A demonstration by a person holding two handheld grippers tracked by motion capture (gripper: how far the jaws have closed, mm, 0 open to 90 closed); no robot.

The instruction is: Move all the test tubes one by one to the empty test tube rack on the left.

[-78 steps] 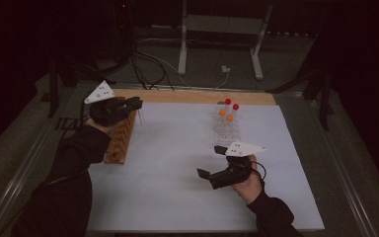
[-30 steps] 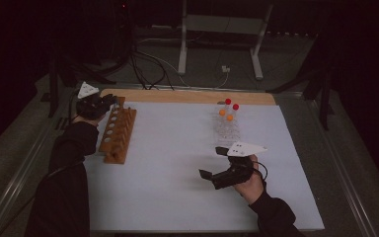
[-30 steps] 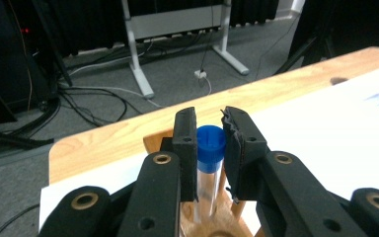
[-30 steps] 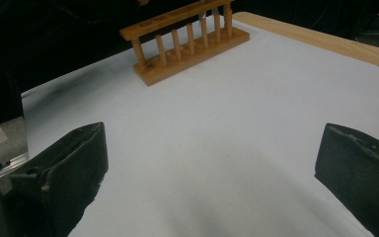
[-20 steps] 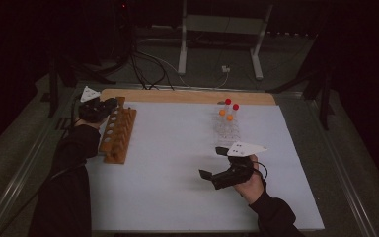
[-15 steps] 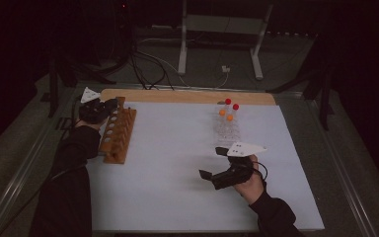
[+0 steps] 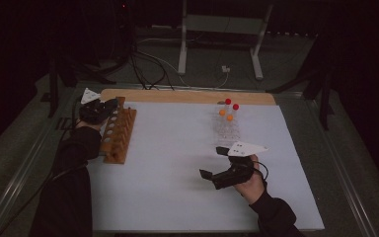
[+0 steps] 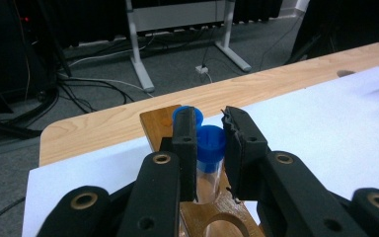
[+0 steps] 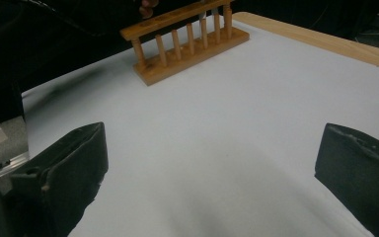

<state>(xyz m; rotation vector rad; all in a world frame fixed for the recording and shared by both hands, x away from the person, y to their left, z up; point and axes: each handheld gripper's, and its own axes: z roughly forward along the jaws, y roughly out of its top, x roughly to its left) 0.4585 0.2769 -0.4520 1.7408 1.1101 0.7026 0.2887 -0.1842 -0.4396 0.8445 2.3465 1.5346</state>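
Left gripper sits at the far end of the wooden test-tube rack; its jaws are clamped on a blue-capped tube standing upright in the rack's end hole. A second blue cap shows just behind the left jaw; whether its tube is seated in the rack cannot be told. The next rack hole toward the camera is vacant.

Right gripper rests low over the white mat, well apart from the rack, to the rack's right; jaws spread wide, nothing between them.

Clear tube stand with red- and orange-capped tubes stands at the mat's far edge, opposite side from the rack.
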